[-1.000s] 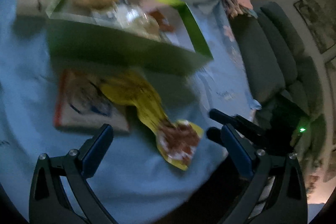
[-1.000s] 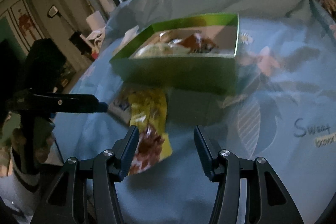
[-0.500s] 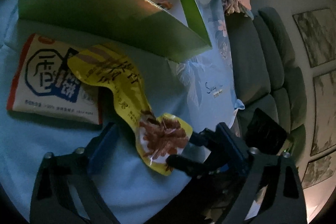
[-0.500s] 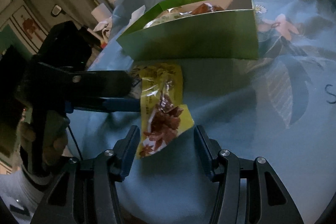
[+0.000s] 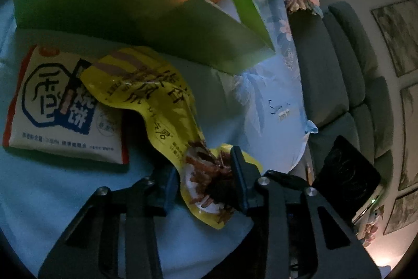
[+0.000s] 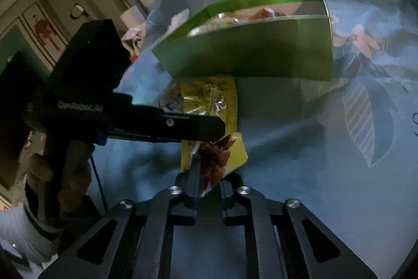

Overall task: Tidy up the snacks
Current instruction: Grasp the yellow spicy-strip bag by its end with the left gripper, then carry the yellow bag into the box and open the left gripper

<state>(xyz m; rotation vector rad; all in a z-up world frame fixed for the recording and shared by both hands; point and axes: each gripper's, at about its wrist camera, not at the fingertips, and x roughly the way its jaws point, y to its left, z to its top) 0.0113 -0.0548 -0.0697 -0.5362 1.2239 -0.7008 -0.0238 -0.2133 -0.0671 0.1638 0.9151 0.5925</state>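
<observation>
A yellow snack packet lies on the blue cloth in front of a green box that holds several snacks. My left gripper is shut on the packet's near end. The packet also shows in the right wrist view, where my right gripper is shut on the same near end. The left gripper's fingers cross that view from the left, above the packet. A white and orange packet lies partly under the yellow one.
The blue flowered tablecloth covers the table. A grey sofa stands beyond the table's right edge. The green box sits just behind the packets. A hand holds the left gripper's handle.
Both grippers moved in on the yellow packet and closed on its near end. They were open and apart from it before.
</observation>
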